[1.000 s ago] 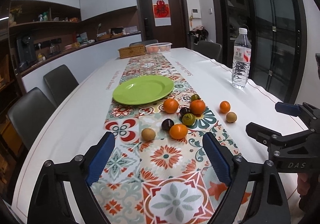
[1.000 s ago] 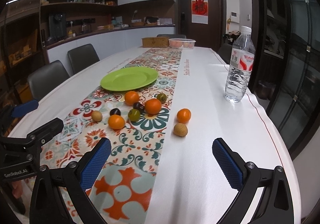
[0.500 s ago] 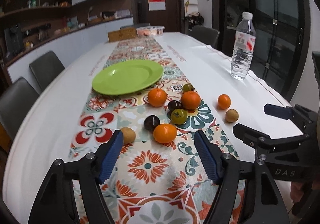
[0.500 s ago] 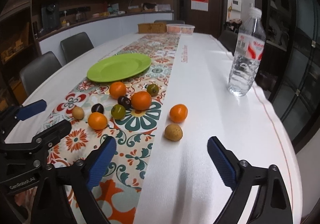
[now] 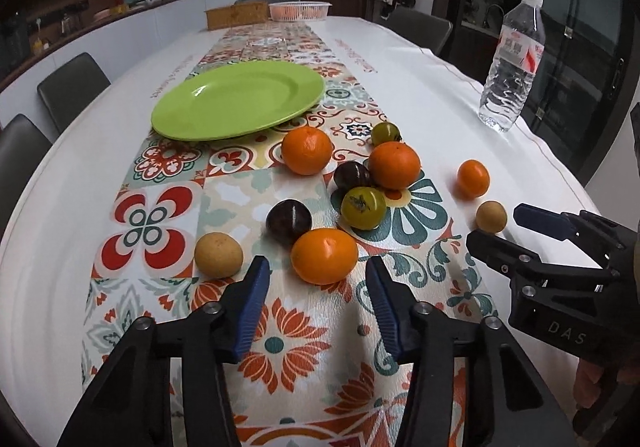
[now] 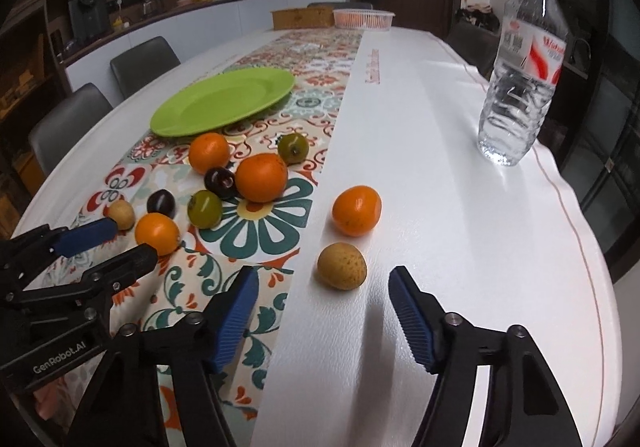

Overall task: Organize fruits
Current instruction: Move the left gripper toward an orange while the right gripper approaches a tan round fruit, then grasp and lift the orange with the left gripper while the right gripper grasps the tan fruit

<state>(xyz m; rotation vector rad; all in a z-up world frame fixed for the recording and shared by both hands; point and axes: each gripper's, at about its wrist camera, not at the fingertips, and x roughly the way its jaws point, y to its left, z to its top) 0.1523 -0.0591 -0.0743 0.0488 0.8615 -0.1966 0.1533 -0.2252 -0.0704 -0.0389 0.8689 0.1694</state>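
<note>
Table [image 5: 72,183] with patterned runner [image 5: 168,207] down the middle; green plate [image 5: 240,99] on the runner, bare, so sorting looks not yet started. All fruit lies loose on the near side of the plate: several oranges, dark plums, green ones, tan ones, clustered on the runner, plus one orange [image 6: 356,210] and one tan fruit [image 6: 342,265] out on the white cloth. Water bottle [image 6: 520,87] stands well apart at the right edge. Everything is left to do.

Both grippers angle down toward the table, side by side. Left gripper [image 5: 318,295] is lined up on the nearest orange [image 5: 324,255]; jaws closing, spread either side of it, fruit just ahead of the tips, pads not touching. Right gripper [image 6: 324,311] is aimed at the tan fruit on the cloth; jaws closing too, wider apart, fruit just ahead between the tips, no contact. Nothing held by either. Likely a two-handed first pick, then both to the plate.
</note>
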